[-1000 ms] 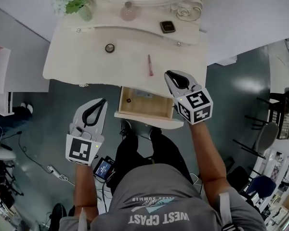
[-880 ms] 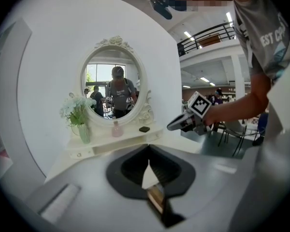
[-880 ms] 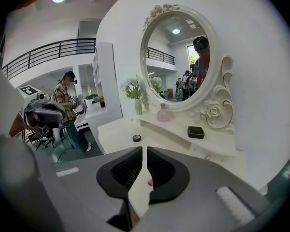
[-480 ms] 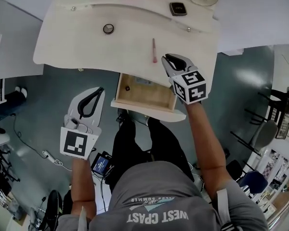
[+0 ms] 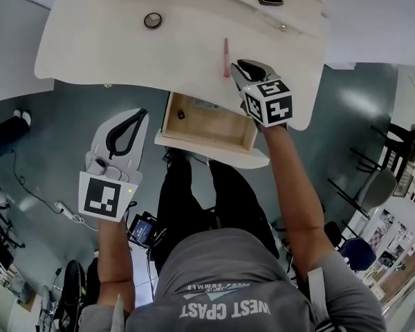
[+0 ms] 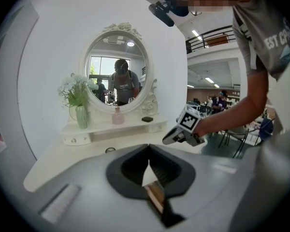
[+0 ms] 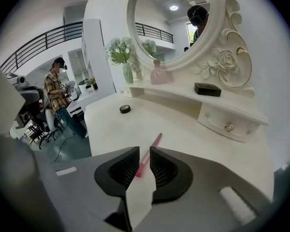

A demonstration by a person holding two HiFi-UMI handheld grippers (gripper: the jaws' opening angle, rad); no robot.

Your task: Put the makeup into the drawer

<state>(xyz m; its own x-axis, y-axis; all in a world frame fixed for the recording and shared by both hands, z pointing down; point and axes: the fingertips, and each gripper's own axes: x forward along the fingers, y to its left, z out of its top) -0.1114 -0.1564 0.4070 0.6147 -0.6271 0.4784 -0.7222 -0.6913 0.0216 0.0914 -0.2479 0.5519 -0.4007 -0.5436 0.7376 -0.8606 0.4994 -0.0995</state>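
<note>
Two jaws of my right hand-held gripper (image 7: 144, 152) stand slightly apart by the pink pencil (image 7: 153, 145) on the table (image 7: 183, 129); my left hand-held gripper (image 6: 149, 147) is closed, empty.

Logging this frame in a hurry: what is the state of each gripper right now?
Left gripper: closed, empty.
Right gripper: open a little, holding nothing; the pink makeup pencil lies in line with the gap, not gripped.

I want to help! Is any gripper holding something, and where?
Nothing. The pink makeup pencil lies before the open right gripper; left gripper is shut, empty.
</note>
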